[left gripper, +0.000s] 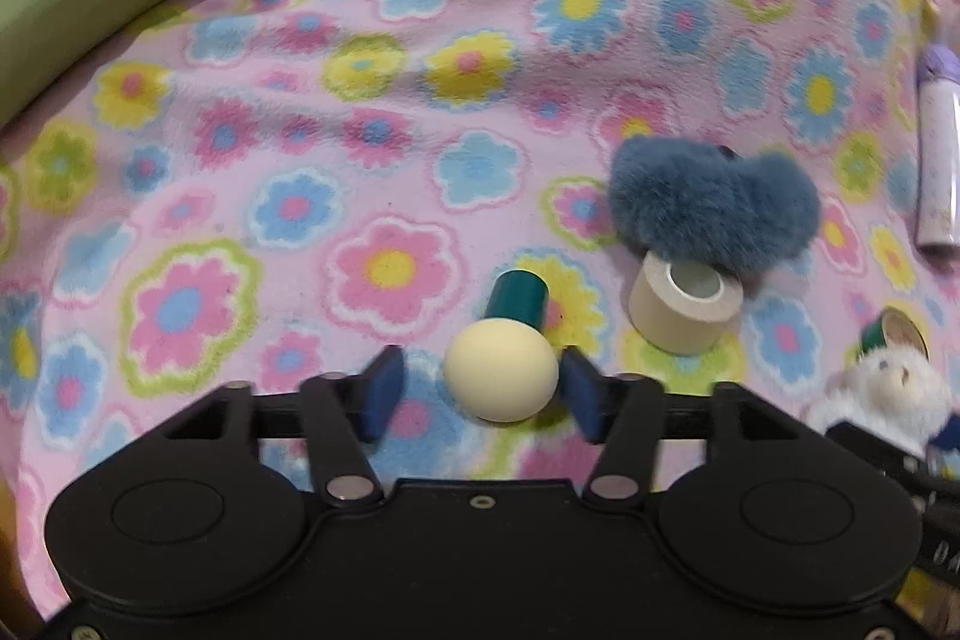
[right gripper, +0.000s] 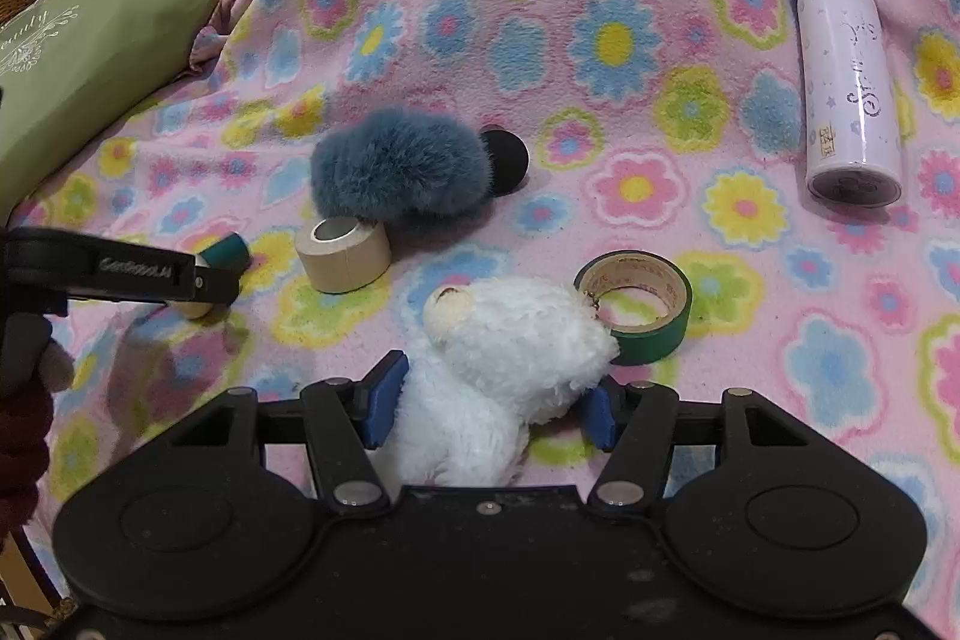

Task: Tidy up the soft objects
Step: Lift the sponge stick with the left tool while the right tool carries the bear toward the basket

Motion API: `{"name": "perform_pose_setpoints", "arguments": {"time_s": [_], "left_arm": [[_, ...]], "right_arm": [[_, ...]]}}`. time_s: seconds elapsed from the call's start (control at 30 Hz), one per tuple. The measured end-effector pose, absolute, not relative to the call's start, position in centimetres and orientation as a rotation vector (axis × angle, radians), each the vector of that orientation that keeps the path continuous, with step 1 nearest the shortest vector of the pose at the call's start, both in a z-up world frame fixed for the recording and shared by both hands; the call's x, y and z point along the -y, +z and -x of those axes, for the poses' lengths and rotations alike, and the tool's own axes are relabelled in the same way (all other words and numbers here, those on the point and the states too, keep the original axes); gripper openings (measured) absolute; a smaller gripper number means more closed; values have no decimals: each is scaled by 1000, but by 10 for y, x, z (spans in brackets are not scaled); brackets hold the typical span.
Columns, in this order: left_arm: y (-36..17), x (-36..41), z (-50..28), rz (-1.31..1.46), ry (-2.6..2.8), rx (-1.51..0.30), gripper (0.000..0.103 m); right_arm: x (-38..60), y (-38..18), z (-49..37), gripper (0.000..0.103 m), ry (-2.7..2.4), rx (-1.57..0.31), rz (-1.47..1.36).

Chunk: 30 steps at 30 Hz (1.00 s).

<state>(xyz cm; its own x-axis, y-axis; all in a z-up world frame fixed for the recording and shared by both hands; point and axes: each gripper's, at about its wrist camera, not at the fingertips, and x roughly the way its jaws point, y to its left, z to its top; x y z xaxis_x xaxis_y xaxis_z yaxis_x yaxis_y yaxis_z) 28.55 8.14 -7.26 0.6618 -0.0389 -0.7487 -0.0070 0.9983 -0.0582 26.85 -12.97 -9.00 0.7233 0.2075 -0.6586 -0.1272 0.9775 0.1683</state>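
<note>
Two grippers spread | my left gripper point(left gripper: 474, 388) brackets cream foam ball with teal handle point(left gripper: 501, 377), axis pointing away | my right gripper point(right gripper: 486, 400) straddles white plush bear point(right gripper: 498, 358), lower centre.

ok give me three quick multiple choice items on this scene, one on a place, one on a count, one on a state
1. Where is the beige tape roll?
A. right in front of the blue fluffy toy
B. on the green cushion
C. beside the bottle

2. How many tape rolls lie on the blanket?
A. one
B. two
C. four

3. How does the bottle lie?
A. upright
B. on its side
C. inside a basket

Answers:
1 A, the beige roll sits against the fluffy toy's near edge.
2 B, only the beige roll and the green tape roll show.
3 B, its length rests flat on the blanket.
</note>
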Motion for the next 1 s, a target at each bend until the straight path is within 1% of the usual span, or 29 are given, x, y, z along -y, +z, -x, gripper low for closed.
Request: {"name": "perform_pose_setpoints", "arguments": {"time_s": [0.07,0.17,0.2,0.23,0.27,0.3,0.53,0.67,0.73,1.0], "left_arm": [[-73,-80,-283,33,-17,-844,67],[-75,-78,-282,17,-11,-838,66],[-76,-77,-281,18,-8,-833,63],[-76,-77,-280,21,-10,-826,58],[-76,-77,-280,23,-16,-822,44],[-76,-76,-280,26,-29,-822,37],[-70,-75,-270,48,-54,-808,37],[-58,-77,-257,78,-61,-788,37],[-51,-78,-250,91,-66,-777,37],[-23,-72,-216,105,-106,-750,37]], "right_arm": [[130,-90,-268,60,186,-740,-115],[130,-90,-268,60,186,-740,-113],[130,-90,-268,60,187,-740,-112],[130,-90,-268,59,188,-740,-113],[131,-90,-268,59,189,-742,-114],[131,-90,-268,57,190,-743,-114],[136,-78,-267,53,188,-762,-148],[139,-63,-258,51,193,-747,-165],[139,-55,-251,49,193,-737,-156],[139,-30,-220,48,186,-709,-174]]}}
